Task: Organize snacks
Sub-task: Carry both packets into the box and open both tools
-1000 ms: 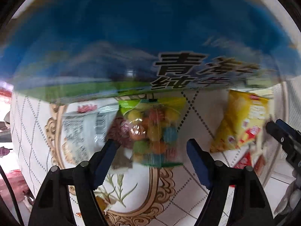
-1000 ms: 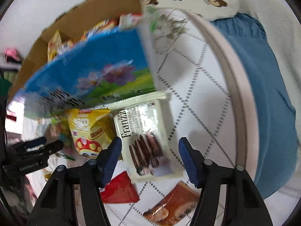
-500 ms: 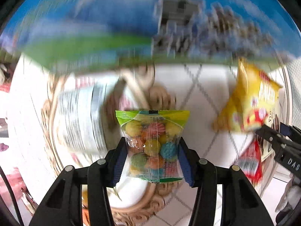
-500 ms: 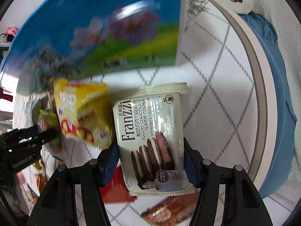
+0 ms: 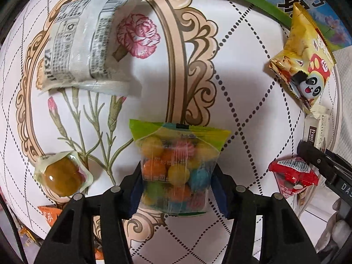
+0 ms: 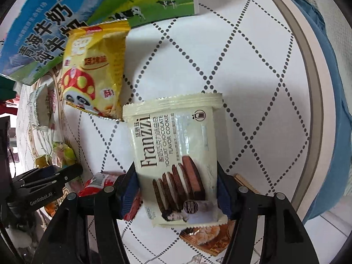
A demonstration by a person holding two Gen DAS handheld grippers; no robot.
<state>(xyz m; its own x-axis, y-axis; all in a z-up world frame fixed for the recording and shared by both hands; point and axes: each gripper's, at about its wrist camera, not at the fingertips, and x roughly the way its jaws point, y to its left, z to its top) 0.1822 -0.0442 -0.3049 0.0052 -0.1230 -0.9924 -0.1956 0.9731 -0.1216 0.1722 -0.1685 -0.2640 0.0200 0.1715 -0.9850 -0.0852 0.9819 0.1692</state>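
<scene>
My left gripper (image 5: pixel 176 189) is shut on a clear bag of coloured candy balls (image 5: pixel 176 167) with a green top, just above the tablecloth. My right gripper (image 6: pixel 178 189) is shut on a cream Franzzi chocolate cookie pack (image 6: pixel 176 160). The blue and green milk carton box (image 6: pixel 66 15) stands at the far side of the table; its edge shows at the top of the left wrist view (image 5: pixel 275 6). The other gripper appears at the side edge of each view.
A yellow mushroom-print snack bag (image 6: pixel 94 72) lies by the box, also in the left wrist view (image 5: pixel 305 63). A white wrapped snack (image 5: pixel 88 48), a jelly cup (image 5: pixel 62 176), a red packet (image 5: pixel 292 178) and a brown packet (image 6: pixel 211 237) lie on the round table.
Both grippers moved down and forward and closed: the left on the candy bag, the right on the cookie pack. The box has slid toward the top of both views.
</scene>
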